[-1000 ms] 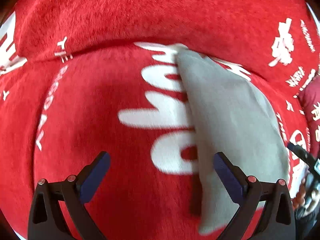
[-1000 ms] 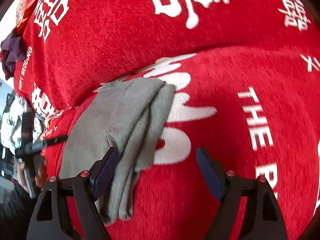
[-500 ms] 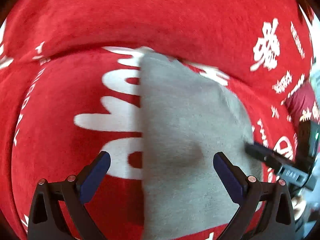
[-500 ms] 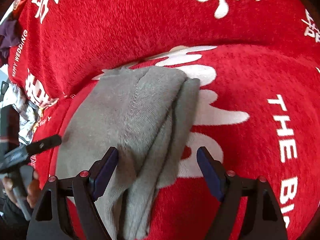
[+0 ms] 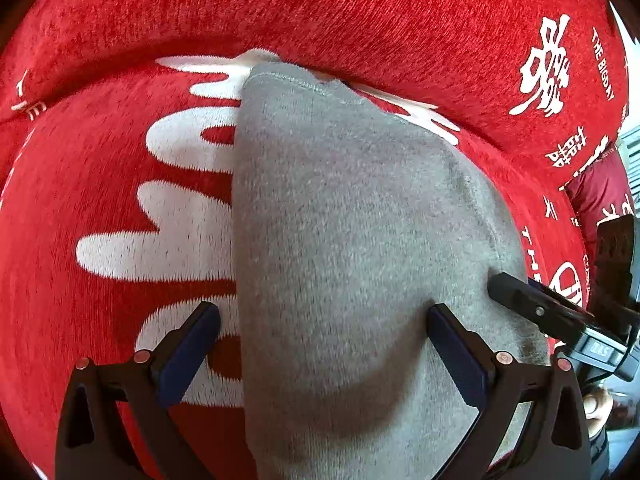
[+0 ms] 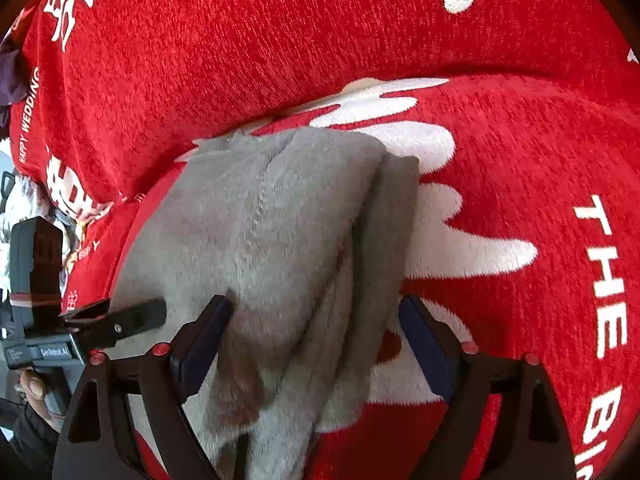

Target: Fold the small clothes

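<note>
From the left wrist view, a folded grey fleece garment (image 5: 352, 248) is seen lying on a red plush cover printed with large white letters and characters (image 5: 100, 184). The garment's hemmed far end is pressed against the raised red back cushion (image 5: 320, 12). The left gripper (image 5: 323, 346) is held wide apart over the near part of the garment: its right blue-padded finger is set on the grey cloth, while its left one is poised over the red cover just beside the garment's straight left edge. Nothing is clamped between them. At the right edge, the black finger of the other hand-held gripper (image 5: 532, 308) is laid against the garment's right side, and a bit of a hand is visible below it.

From the right wrist view, the same garment (image 6: 280, 232) is shown with its stacked folded layers along its right edge. The right gripper (image 6: 316, 336) is likewise spread wide, straddling those layers, with its left finger on the cloth and its right one beside the edge, over the white print. On the left, the black body and finger of the left gripper (image 6: 116, 320) are seen touching the garment's left side. A dark purple cloth (image 6: 12, 76) is glimpsed at the far left edge.
</note>
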The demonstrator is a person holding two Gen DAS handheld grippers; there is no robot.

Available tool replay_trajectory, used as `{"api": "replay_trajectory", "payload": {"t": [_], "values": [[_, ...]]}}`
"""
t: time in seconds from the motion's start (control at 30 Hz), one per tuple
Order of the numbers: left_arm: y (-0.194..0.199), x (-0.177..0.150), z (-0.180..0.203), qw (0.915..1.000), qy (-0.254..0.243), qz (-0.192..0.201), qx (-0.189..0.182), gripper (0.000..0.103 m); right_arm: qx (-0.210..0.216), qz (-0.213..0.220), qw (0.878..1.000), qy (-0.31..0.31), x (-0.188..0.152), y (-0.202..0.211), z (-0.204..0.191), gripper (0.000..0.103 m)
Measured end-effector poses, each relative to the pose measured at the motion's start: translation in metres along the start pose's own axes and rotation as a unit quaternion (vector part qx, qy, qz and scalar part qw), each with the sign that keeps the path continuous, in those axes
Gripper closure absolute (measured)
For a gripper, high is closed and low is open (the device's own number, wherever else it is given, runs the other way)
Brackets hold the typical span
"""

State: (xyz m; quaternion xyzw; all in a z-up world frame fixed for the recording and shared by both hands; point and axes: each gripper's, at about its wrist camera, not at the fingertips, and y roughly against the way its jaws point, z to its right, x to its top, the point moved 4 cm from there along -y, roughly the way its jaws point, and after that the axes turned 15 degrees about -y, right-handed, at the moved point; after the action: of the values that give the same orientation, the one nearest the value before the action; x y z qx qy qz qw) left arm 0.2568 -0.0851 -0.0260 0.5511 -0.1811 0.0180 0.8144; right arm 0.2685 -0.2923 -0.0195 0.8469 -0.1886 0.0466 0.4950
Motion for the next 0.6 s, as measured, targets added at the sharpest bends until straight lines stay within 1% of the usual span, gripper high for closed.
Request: {"api": "replay_trajectory", "payload": {"t": [0.03, 0.1, 0.13, 0.17, 0.2, 0.23, 0.27, 0.3, 0.37, 0.47, 0.6], "values": [[0.000, 0.000, 0.001, 1.0000, -0.003, 0.002, 0.003, 0.000, 0.003, 0.000, 1.000, 0.000, 0.000, -0.001, -0.002, 0.004], [-0.002, 0.001, 0.001, 0.9999, -0.005, 0.005, 0.010, 0.000, 0.000, 0.004, 1.000, 0.013, -0.003, -0.005, -0.009, 0.004], [-0.001, 0.001, 0.002, 0.9999, -0.007, 0.007, 0.013, 0.000, -0.002, 0.004, 1.000, 0.024, -0.006, -0.006, -0.013, 0.006], [-0.001, 0.000, 0.002, 0.9998, -0.009, 0.008, 0.015, 0.000, -0.005, 0.006, 0.999, 0.046, -0.010, -0.007, -0.021, 0.017], [-0.002, 0.001, 0.002, 0.9998, -0.009, 0.010, 0.016, 0.000, -0.014, 0.013, 0.998, 0.059, -0.012, -0.006, -0.024, 0.022], [-0.002, 0.000, 0.002, 0.9997, -0.011, 0.012, 0.015, 0.000, -0.016, 0.016, 0.998, 0.065, -0.012, -0.005, -0.026, 0.030], [-0.001, 0.000, 0.002, 0.9997, -0.012, 0.015, 0.016, 0.000, -0.013, 0.016, 0.998, 0.060, -0.012, -0.003, -0.024, 0.035], [-0.001, 0.000, 0.003, 0.9996, -0.013, 0.018, 0.017, 0.000, -0.010, 0.014, 0.999, 0.052, -0.012, -0.003, -0.022, 0.036], [-0.001, -0.001, 0.004, 0.9994, -0.015, 0.023, 0.023, 0.000, -0.003, 0.009, 0.999, 0.036, -0.011, -0.003, -0.016, 0.034], [-0.003, -0.001, 0.004, 0.9992, -0.012, 0.028, 0.024, 0.000, 0.007, 0.007, 1.000, 0.016, -0.011, -0.006, -0.013, 0.025], [-0.004, -0.001, 0.004, 0.9989, -0.020, 0.032, 0.027, 0.000, -0.015, 0.005, 0.999, 0.036, -0.013, -0.012, -0.023, 0.017]]}}
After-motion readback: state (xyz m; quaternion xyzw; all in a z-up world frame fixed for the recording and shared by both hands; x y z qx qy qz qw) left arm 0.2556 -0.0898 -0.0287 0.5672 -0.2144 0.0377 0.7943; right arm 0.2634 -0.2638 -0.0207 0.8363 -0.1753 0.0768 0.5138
